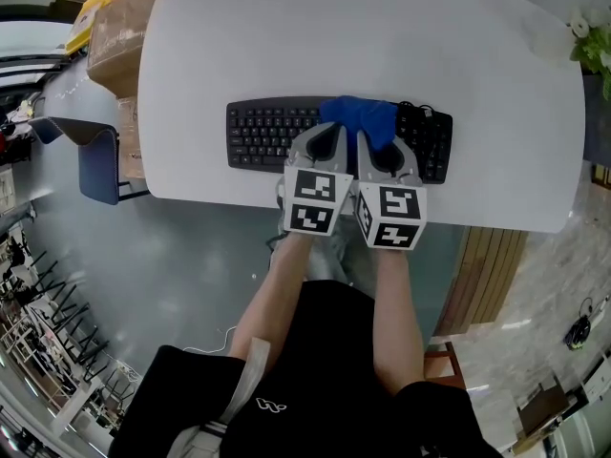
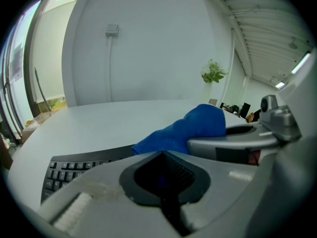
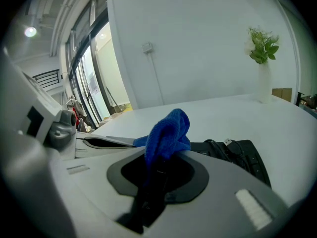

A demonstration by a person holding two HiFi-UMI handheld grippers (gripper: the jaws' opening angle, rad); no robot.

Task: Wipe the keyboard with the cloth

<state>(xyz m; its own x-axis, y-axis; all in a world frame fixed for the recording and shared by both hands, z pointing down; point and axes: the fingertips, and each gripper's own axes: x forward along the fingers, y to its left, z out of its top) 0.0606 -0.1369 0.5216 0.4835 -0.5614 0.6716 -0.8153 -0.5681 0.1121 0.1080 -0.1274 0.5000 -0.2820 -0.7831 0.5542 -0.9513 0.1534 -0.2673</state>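
**Both grippers hold the cloth on the keyboard**

Head view: the blue cloth (image 1: 361,120) lies bunched on the right half of the black keyboard (image 1: 272,134), which sits on the white tabletop (image 1: 382,36). The left gripper (image 1: 327,139) and right gripper (image 1: 380,151) are side by side at its near edge.

Left gripper view: the fingers are clenched, with a faint blue sliver in their seam. The cloth (image 2: 195,128) rises just beyond them.

Right gripper view: the fingers are grasping the cloth (image 3: 168,130), which stands up out of them.

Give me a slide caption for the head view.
Side by side, the left gripper and right gripper hold a blue cloth on a black keyboard on a white table.
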